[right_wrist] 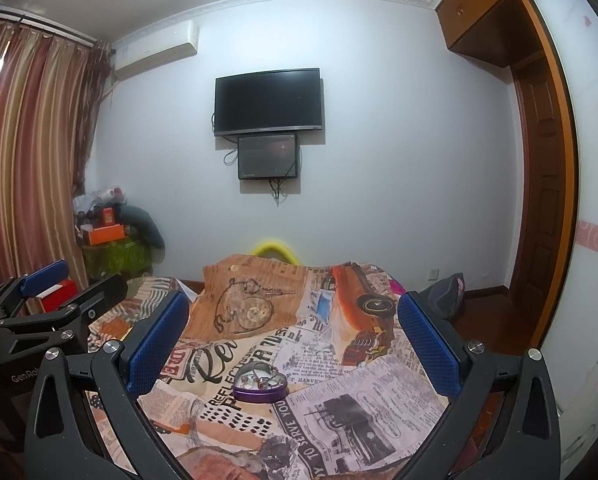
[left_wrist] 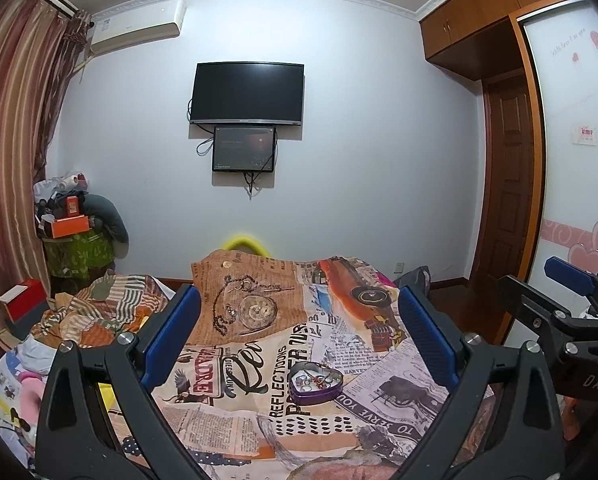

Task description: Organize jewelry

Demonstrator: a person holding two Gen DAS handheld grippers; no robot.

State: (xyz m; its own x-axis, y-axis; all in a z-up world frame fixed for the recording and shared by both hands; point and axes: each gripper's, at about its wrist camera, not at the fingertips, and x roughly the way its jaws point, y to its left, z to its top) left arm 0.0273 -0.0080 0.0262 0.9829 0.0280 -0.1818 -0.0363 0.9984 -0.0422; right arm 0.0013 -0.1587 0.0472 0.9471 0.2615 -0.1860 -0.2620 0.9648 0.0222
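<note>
My left hand-held gripper (left_wrist: 299, 344) is spread wide, its blue-padded fingers (left_wrist: 171, 336) far apart with nothing between them but the view of the bed (left_wrist: 379, 392) below. My right hand-held gripper (right_wrist: 295, 344) is just as wide and equally empty. Each shows at the edge of the other's view, the right one off to my right and the left one off to my left, both held above the bed.

The heart-shaped tin (left_wrist: 315, 384) sits open on the newspaper-print bedspread (right_wrist: 339, 408), in front of both grippers and roughly centred between each pair of fingers. Its wall is purple and its inside is silvery. In the left view the heart's point faces toward me and its two lobes face the far wall, so its long axis runs away from me. In the right view it looks flatter and I cannot tell the direction as clearly. Inside lie several small pieces of jewelry (left_wrist: 313, 380), among them rings, too small to sort out.

On the far wall hangs a dark television (left_wrist: 246, 93) with a smaller screen (left_wrist: 244, 149) under it.
</note>
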